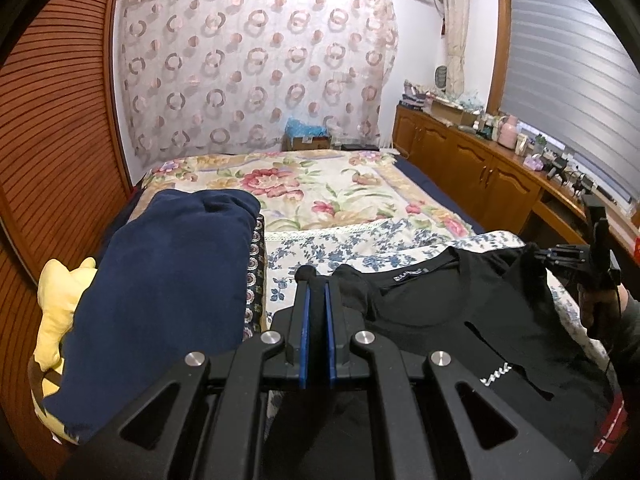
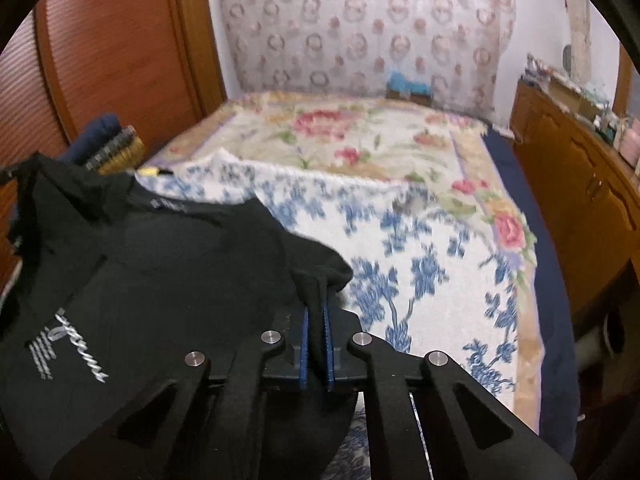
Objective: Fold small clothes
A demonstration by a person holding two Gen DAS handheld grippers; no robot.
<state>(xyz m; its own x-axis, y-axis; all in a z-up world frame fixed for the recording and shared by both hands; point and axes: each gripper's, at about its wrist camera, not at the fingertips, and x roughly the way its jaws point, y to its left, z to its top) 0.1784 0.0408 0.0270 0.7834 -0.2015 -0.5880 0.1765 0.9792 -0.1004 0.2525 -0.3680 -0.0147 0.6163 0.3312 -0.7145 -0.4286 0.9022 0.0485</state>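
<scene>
A black T-shirt (image 1: 460, 312) with white lettering hangs stretched between my two grippers above the bed. My left gripper (image 1: 316, 280) is shut on the shirt's left shoulder edge, with black cloth bunched at its tips. My right gripper (image 2: 318, 284) is shut on the other shoulder edge of the black T-shirt (image 2: 160, 264); cloth runs down between its blue pads (image 2: 329, 344). The right gripper also shows at the right edge of the left wrist view (image 1: 596, 264), held by a hand. The shirt's neck label faces up.
The bed has a blue-flowered sheet (image 1: 344, 248) and a pink-flowered cover (image 2: 360, 136). A folded navy garment (image 1: 160, 280) and a yellow item (image 1: 60, 300) lie at the left. A wooden wardrobe (image 1: 52, 140) stands left, low cabinets (image 1: 480, 168) with clutter stand right.
</scene>
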